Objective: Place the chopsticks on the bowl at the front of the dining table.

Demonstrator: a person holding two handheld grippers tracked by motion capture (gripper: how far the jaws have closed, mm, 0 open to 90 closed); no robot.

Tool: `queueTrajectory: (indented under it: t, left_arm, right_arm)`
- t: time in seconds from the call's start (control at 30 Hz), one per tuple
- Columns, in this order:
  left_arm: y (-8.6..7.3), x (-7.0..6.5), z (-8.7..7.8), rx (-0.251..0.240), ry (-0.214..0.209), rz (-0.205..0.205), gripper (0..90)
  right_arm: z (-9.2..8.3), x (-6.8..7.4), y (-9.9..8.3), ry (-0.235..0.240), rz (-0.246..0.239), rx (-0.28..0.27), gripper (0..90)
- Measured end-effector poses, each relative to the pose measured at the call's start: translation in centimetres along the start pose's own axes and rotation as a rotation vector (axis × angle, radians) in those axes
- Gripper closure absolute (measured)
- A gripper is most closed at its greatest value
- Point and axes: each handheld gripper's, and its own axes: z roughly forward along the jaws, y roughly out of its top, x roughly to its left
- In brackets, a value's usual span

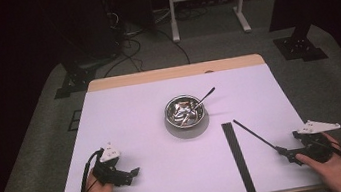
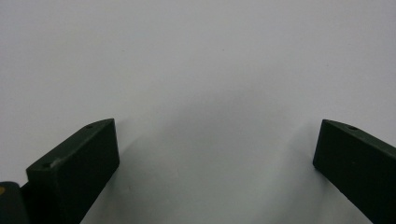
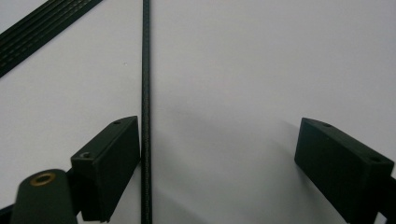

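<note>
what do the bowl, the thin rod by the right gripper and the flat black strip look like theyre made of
The bowl looks like polished steel: bright, mirror-like glints. The thin rod is black with a fine woven-looking texture, possibly carbon fibre, though painted metal can't be ruled out. The flat black strip is matte with lengthwise ribs, likely plastic or rubber.

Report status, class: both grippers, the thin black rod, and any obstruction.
Left gripper open, nothing between its jaws. Right gripper open, thin black rod beside one jaw, ungripped. Flat black strip lies close alongside.
</note>
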Motion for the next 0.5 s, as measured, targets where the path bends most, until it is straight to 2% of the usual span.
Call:
queueTrajectory:
  t: [0.17, 0.5]
  left_arm:
    - [0.0, 0.0, 0.0, 0.001, 0.0, 0.0, 0.0]
    - [0.0, 0.0, 0.0, 0.001, 0.0, 0.0, 0.0]
  right_arm:
    - [-0.15, 0.13, 0.14, 0.018, 0.006, -0.01, 12.3]
    - [-0.23, 0.64, 0.91, 0.043, -0.018, -0.037, 11.8]
